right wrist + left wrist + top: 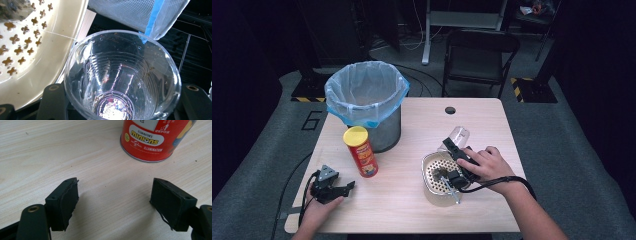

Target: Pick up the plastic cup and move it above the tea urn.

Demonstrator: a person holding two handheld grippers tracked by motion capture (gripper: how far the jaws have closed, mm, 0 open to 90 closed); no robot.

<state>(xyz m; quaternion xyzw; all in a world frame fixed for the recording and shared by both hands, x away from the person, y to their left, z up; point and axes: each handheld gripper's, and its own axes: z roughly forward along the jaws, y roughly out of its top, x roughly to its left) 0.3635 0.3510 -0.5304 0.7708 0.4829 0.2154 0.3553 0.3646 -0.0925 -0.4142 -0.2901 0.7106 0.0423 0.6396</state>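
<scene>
right claw: clamps clear ribbed plastic cup, tilted beside perforated cream strainer | cup: light, thin, crushable; grip lower wall gently | left claw: wide, empty, on bench

wooden table, lined mesh bin, folding chair behind

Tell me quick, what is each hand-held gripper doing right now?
Left hand-held gripper: open, empty, resting on the table near the Minions can.
Right hand-held gripper: shut on a clear plastic cup.
</scene>
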